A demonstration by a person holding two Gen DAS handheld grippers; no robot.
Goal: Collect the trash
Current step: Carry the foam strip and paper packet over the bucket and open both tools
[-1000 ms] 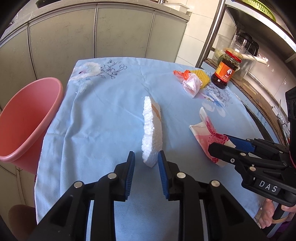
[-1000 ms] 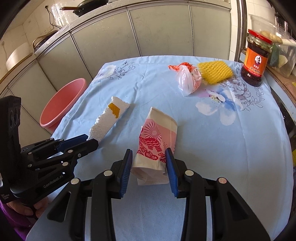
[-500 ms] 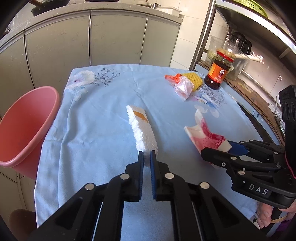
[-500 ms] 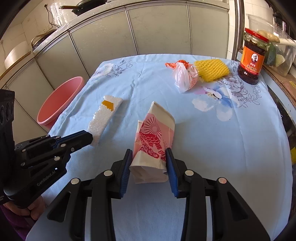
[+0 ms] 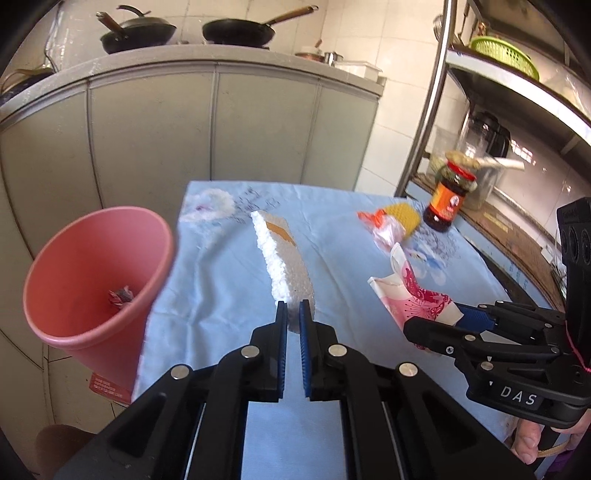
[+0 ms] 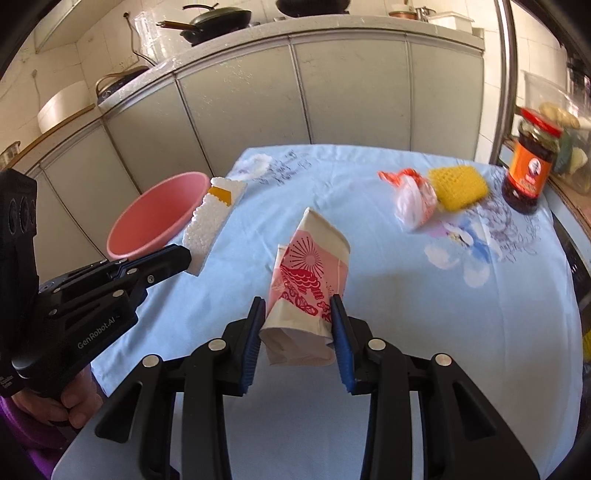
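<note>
Left hand-held gripper (image 5: 291, 308) clamped on pebbly white foam slab (image 5: 286, 264); right hand-held gripper (image 6: 298, 310) clamped on creased pink-printed paper bag (image 6: 310, 280). Smooth pink bucket (image 5: 92, 277) left.

Grey cabinet doors (image 5: 229, 125) stand at the far side under a pale counter (image 5: 184, 55) with two dark pans (image 5: 236, 31). White wall tiles (image 5: 399, 44) rise behind. At right is a metal shelf rack (image 5: 436, 92) in bright light.

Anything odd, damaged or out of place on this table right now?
Only litter: a broken white foam slab in the left gripper, a crumpled pink paper bag in the right gripper. The red-lidded sauce jar stands upright; nothing spilled.
</note>
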